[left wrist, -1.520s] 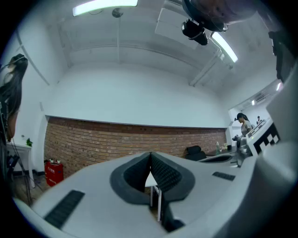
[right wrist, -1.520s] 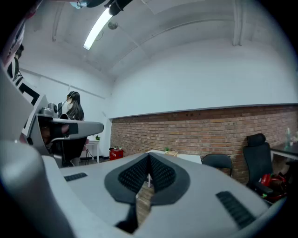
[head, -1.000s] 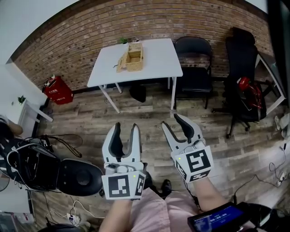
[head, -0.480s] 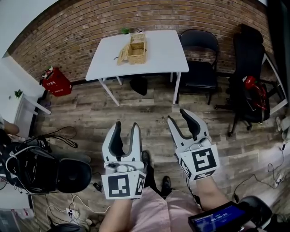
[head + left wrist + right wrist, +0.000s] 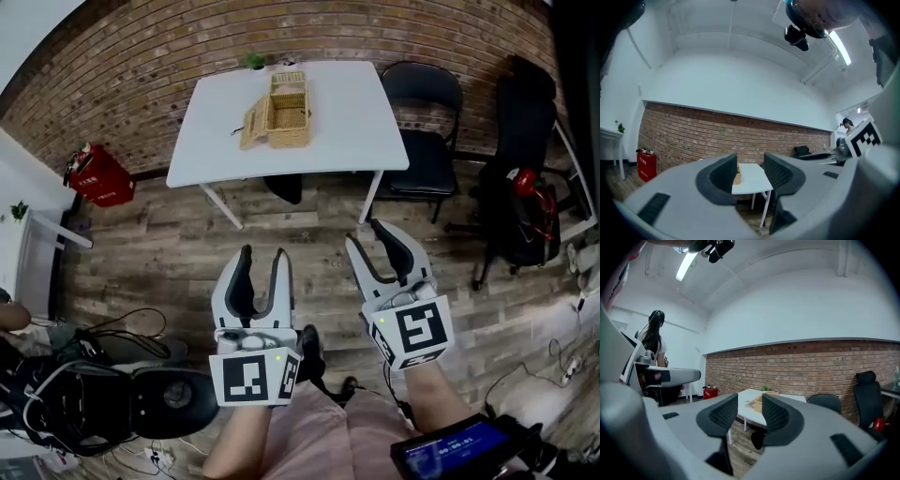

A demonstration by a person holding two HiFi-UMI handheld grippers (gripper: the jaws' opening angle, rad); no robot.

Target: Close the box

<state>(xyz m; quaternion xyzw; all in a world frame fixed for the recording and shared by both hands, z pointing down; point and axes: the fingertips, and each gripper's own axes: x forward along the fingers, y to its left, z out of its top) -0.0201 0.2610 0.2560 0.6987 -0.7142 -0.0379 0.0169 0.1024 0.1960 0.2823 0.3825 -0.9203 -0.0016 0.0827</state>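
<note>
A wicker box (image 5: 280,111) stands on a white table (image 5: 347,122) by the brick wall, its lid (image 5: 250,126) swung open to the left. Both grippers are held over the wooden floor, well short of the table. My left gripper (image 5: 262,256) is open with nothing between its jaws. My right gripper (image 5: 363,236) also has a gap with nothing in it, and its jaws are closing slightly. The box (image 5: 758,403) shows small between the right jaws in the right gripper view, and the table (image 5: 750,177) shows between the left jaws in the left gripper view.
A black folding chair (image 5: 424,122) and a dark office chair (image 5: 520,141) stand right of the table. A red bag (image 5: 91,175) sits by the wall at left. A black chair and cables (image 5: 112,398) lie at lower left. A person (image 5: 652,341) stands far left in the right gripper view.
The view has moved forward: table and box sit lower and larger in the head view. Both grippers keep their places in front of me.
</note>
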